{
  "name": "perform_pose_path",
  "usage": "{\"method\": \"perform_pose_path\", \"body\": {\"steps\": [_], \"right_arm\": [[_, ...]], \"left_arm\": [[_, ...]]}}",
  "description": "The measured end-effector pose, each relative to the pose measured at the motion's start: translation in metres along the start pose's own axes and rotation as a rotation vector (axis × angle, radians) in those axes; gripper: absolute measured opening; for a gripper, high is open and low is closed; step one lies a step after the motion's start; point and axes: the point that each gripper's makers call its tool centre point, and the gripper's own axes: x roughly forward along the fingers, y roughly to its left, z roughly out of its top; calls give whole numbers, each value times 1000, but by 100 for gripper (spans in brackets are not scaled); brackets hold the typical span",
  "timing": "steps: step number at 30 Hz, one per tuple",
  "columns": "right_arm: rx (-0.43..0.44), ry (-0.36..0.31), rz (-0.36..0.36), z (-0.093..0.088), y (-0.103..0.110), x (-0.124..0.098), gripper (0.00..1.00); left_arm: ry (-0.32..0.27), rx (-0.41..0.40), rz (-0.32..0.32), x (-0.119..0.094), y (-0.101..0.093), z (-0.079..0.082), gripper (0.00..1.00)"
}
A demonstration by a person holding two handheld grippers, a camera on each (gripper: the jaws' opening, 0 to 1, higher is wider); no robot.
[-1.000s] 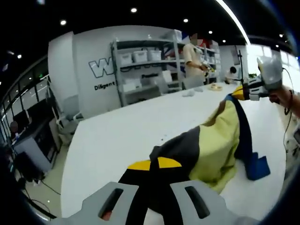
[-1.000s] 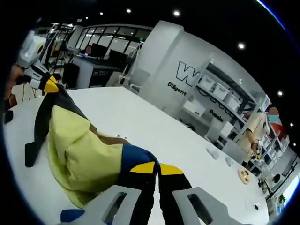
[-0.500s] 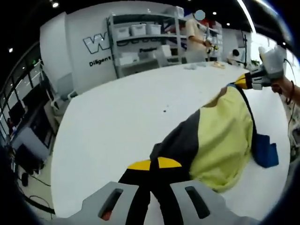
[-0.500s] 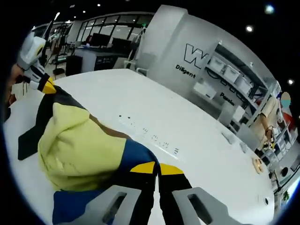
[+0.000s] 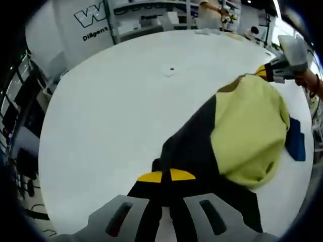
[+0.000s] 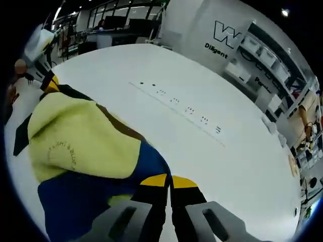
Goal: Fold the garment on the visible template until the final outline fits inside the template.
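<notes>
left gripper view: close above table, facing right gripper | right gripper view: opposite | shared: garment

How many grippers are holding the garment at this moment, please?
2. The left gripper grips the garment at its dark edge; the right gripper pinches the blue edge. Each also appears at the other view's side.

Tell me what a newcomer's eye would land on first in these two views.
The yellow, navy and black garment stands out first, stretched between the two grippers over the white table. In the right gripper view the right gripper has its yellow-tipped jaws shut on a blue part of the cloth; in the left gripper view the left gripper is shut on a black part. A row of small marks crosses the table beyond the garment.
</notes>
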Motion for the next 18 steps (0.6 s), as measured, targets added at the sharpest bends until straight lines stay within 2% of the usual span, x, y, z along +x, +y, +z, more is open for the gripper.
{"method": "perform_pose_path", "body": {"steps": [6, 10, 12, 14, 15, 16, 18], "right_arm": [[23, -43, -39, 6, -5, 7, 0], [75, -62, -47, 7, -5, 7, 0], [104, -69, -41, 8, -4, 5, 0], [144, -85, -42, 10, -7, -1, 0], [164, -91, -45, 11, -7, -2, 0], [166, -96, -54, 12, -10, -7, 0], [164, -116, -61, 15, -10, -15, 13]], "left_arm": [[-14, -1, 29, 2, 5, 5, 2], [-34, 4, 84, 0, 10, 8, 9], [-37, 10, 96, -1, 11, 8, 17], [-46, 20, 129, -6, 17, 11, 30], [-58, 12, 145, -9, 20, 13, 34], [-94, 15, 159, -13, 22, 18, 37], [-105, 16, 165, -20, 23, 20, 45]]}}
